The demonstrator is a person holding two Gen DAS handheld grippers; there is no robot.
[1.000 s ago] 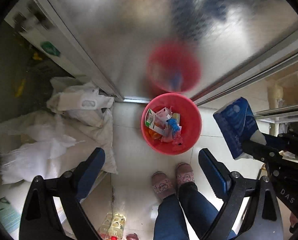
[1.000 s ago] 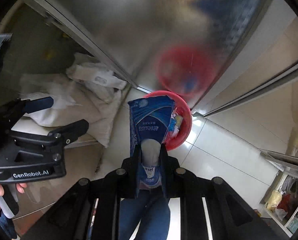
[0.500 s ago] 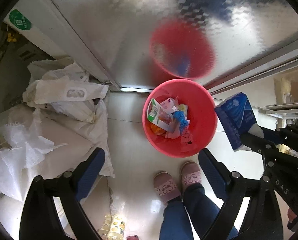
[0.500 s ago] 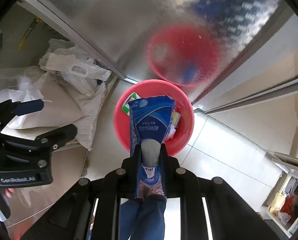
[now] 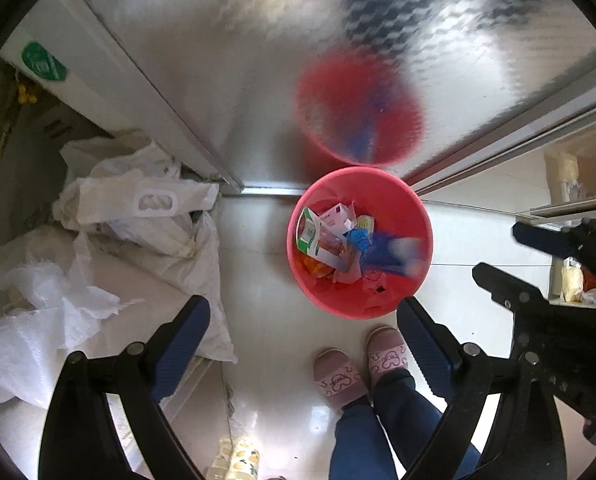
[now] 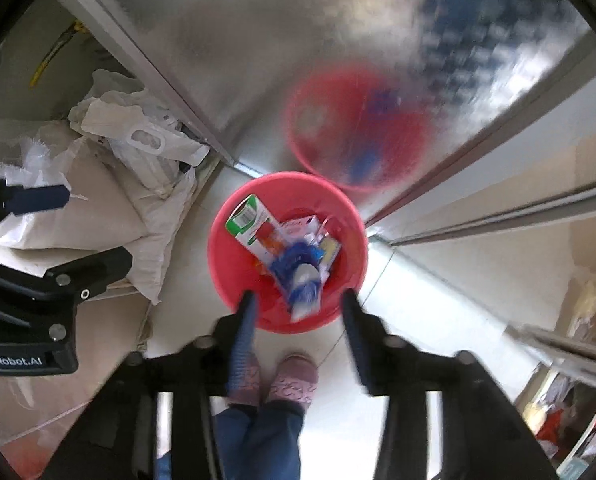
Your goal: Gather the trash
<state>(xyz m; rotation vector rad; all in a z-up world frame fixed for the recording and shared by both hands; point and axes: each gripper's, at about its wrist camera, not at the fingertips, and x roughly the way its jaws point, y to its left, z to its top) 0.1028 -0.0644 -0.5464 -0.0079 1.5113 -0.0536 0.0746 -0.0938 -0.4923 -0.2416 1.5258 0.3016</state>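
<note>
The right gripper [image 6: 298, 300] jaws are opening, empty; the blue tissue pack [image 6: 300, 276] lies blurred inside the red bin [image 6: 225, 264]. The left gripper [image 5: 302, 320] hangs wide open, empty, over bare floor [image 5: 257, 280] beside the bin's rim.

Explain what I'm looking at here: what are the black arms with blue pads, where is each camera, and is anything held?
There is no robot: a person holds a handheld gripper in each hand, and each carries a fisheye camera looking down along its two fingers. Both point down at the floor, so you see the person's slippers below.

In the left view, the left gripper is open and empty; the black tool at its right edge is the right gripper. In the right view, the right gripper is opening, and the blue pack, blurred, is loose between the fingers, dropping into the red bin.

The bin stands on the floor against a shiny metal door, which mirrors it. It already holds a green-and-white carton and other wrappers. White sacks lie on the left.
</note>
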